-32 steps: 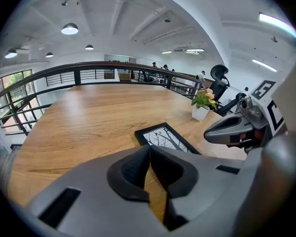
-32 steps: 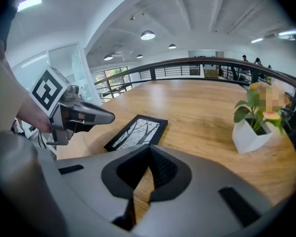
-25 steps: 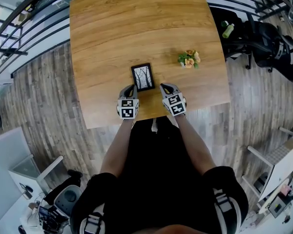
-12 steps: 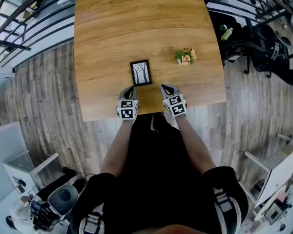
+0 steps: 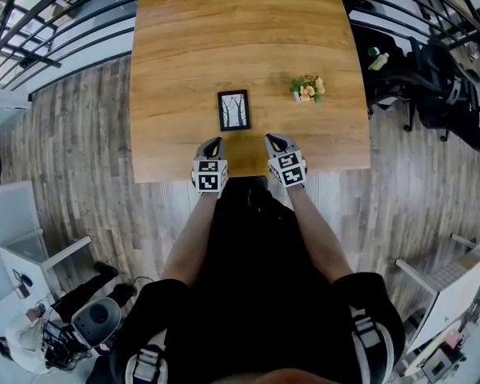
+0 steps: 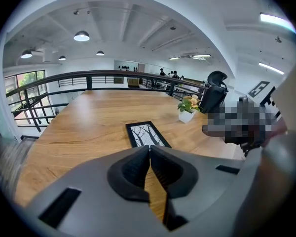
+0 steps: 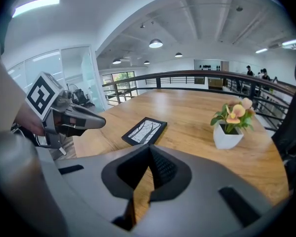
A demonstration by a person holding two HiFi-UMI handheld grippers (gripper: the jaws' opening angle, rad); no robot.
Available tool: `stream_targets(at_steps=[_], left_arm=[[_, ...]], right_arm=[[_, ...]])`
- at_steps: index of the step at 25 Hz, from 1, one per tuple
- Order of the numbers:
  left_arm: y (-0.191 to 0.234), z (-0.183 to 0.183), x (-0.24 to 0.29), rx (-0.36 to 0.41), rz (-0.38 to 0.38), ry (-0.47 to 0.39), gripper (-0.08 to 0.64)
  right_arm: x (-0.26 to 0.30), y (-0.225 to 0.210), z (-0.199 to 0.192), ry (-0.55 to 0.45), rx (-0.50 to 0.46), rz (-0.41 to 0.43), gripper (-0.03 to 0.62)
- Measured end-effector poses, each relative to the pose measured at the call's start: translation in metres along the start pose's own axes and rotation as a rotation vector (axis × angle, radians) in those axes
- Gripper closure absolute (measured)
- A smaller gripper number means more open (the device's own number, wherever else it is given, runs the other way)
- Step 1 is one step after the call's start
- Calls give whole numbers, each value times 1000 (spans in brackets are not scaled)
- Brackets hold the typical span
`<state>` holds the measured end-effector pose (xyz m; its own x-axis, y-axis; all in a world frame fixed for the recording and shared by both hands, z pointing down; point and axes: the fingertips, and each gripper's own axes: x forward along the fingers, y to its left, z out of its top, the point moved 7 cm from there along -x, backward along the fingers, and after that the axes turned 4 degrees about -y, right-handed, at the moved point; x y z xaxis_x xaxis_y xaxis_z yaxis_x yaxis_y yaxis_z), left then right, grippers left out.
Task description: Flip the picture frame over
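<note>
Wooden table (image 5: 224, 38) on a grey plank floor, with a black railing (image 6: 89, 75) beyond its far edge and a black chair (image 5: 432, 70) off to the right.

Nearest the person, both grippers hang over the table's near edge, pointing forward and down.
- Left gripper (image 5: 214, 142): in its own view (image 6: 150, 154) the pads meet along their whole length. Nothing sits between them; only bare wood shows behind the tips.
- Right gripper (image 5: 270, 138): in its own view (image 7: 149, 154) the jaws are likewise fully closed and empty.
- Neither gripper touches the table or anything on it.

Frame (image 5: 234, 110): lies flat on the table ahead of the two grippers, roughly centred between them and clear of both. Its picture side faces up, showing bare trees inside a black border. Both gripper views show it (image 6: 148, 134) (image 7: 144, 130) just past the closed tips, with open wood between.

Plant (image 5: 307, 89): a small white pot with orange flowers, upright, to the right of the frame and well apart from it.

Change against the earlier head views: a second ago the gripper tips flanked the frame's near corners, close beside it. Both grippers now sit further back, with their marker cubes at the table edge and a wider strip of wood before the frame. The jaws look closed throughout. The frame remains picture side up.
</note>
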<state>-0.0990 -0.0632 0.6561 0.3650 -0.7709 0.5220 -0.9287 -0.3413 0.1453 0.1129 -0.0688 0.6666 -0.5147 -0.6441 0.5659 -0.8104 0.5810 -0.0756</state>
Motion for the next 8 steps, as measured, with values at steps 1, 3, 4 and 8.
stream_targets(at_steps=[1,3,4,8], left_arm=[[-2,0,-2,6,0,0,534],[-5,0,-5,13,3,-1,534],[-7,0,-6,14,6,-2,534],[-11,-4,-15,6,29,-4,534]], right_arm=[[-1,-1,0,-3,1,0,584],[-4,-2,-2,-10,8,-4,584],[-5,-2,-3,-12,11,-4,584],[-9,8,-9,-12,20,15,584]])
